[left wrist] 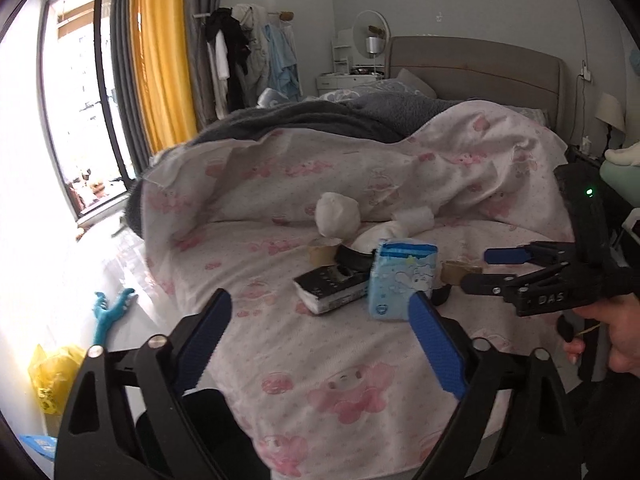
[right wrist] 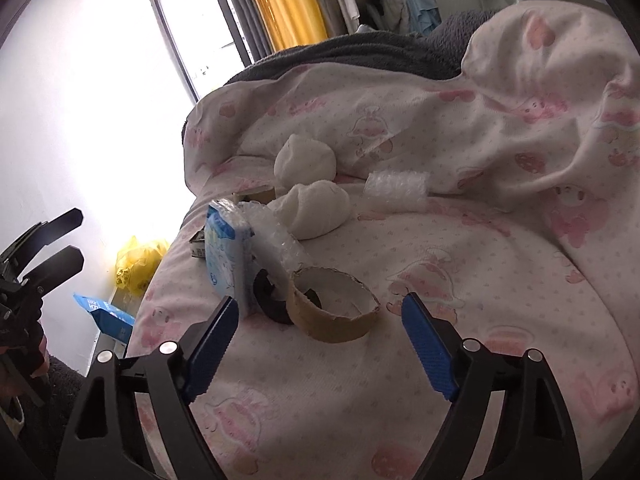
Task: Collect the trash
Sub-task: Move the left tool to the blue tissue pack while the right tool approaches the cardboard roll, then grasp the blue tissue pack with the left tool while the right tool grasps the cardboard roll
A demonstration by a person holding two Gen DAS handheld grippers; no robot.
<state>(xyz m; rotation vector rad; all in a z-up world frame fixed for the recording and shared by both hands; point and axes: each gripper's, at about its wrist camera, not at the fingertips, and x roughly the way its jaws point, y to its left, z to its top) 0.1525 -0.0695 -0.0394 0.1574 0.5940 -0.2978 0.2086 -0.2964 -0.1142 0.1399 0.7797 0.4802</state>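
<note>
Your right tongs (right wrist: 320,344), open and empty, face the brown cardboard tape ring (right wrist: 334,308) lying just ahead on the pink-patterned bed (right wrist: 500,280), nearer than your left tongs (left wrist: 320,344), likewise open and empty.

R gripper (right wrist: 320,322) jaws apart, nothing btwn pads, above pink-print bedsheet (right wrist: 480,280); cardboard tape ring (right wrist: 334,308) just ahead, lying on sheet; black ring (right wrist: 268,296) touching its left side; blue tissue pack (right wrist: 228,252) upright beside; bubble wrap (right wrist: 396,188) and two white wads (right wrist: 312,204) further back; L gripper (right wrist: 52,248) at left edge; yellow bag (right wrist: 138,264) on floor.
</note>
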